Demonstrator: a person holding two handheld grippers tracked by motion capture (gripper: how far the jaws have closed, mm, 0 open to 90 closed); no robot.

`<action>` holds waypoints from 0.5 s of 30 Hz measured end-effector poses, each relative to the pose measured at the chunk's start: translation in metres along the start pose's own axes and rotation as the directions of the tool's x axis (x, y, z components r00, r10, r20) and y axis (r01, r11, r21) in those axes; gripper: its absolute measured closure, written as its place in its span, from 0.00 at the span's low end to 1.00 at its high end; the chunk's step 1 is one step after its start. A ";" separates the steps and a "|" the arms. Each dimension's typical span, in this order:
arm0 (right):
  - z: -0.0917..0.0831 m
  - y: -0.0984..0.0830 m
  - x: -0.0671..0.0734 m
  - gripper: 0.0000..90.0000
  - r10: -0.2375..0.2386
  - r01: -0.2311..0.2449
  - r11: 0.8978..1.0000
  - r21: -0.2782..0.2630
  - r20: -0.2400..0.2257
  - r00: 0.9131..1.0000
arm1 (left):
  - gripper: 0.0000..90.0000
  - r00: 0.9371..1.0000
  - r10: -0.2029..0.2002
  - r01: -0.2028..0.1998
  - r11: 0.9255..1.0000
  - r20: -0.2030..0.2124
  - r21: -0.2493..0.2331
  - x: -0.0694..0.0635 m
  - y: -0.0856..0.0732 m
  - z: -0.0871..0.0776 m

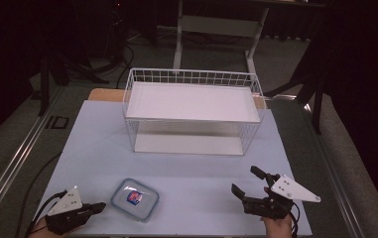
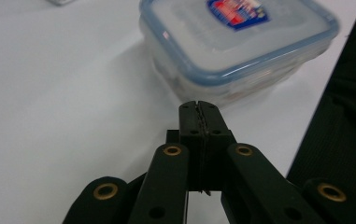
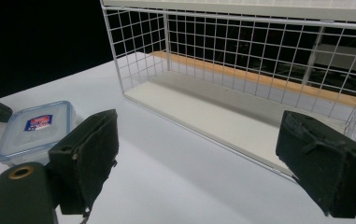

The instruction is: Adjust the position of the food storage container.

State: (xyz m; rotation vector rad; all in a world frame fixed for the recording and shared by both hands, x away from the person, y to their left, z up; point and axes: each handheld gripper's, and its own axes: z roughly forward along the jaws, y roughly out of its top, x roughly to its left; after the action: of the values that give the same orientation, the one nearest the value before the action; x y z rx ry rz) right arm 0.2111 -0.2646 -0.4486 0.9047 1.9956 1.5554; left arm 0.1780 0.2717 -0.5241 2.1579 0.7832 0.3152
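Nearest, at the table's (image 1: pixel 97 144) front edge: left gripper (image 1: pixel 96 208) low and pointing right, jaws pressed together on nothing, tips just short of the lidded plastic container (image 1: pixel 135 199). From the left gripper view, closed tips (image 2: pixel 198 108) sit just beside the container's (image 2: pixel 241 46) near wall; touching or not, cannot tell. Right gripper (image 1: pixel 250 181) at the front right, held by a hand (image 1: pixel 277 225), jaws spread wide and aimed forward-left. Between the two, bare light-blue tabletop. Farther back, a white wire basket rack (image 1: pixel 193 111) with a flat white top, standing well apart from the container; through its mesh (image 3: pixel 241 51), a white lower shelf and a wooden strip behind.
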 end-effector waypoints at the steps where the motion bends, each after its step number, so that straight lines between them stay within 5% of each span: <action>1: 0.000 0.000 0.000 0.15 0.000 0.000 1.000 0.000 0.000 1.000 | 1.00 1.000 -0.011 0.011 1.000 -0.013 0.008 0.003 -0.001 0.001; 6: 0.001 0.000 0.000 0.15 -0.002 0.002 1.000 0.006 -0.006 1.000 | 1.00 0.999 -0.049 0.049 0.998 -0.005 0.025 0.013 0.001 0.010; 15: 0.001 0.000 0.001 0.15 -0.006 0.006 1.000 0.007 -0.009 1.000 | 1.00 0.999 -0.019 0.017 0.998 0.029 0.062 0.007 0.014 0.024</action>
State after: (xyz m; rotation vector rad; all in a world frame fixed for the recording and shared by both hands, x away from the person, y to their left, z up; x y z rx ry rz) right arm 0.2109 -0.2638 -0.4491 0.8953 2.0094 1.5531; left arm 0.2004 0.2551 -0.5290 2.2074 0.8042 0.2519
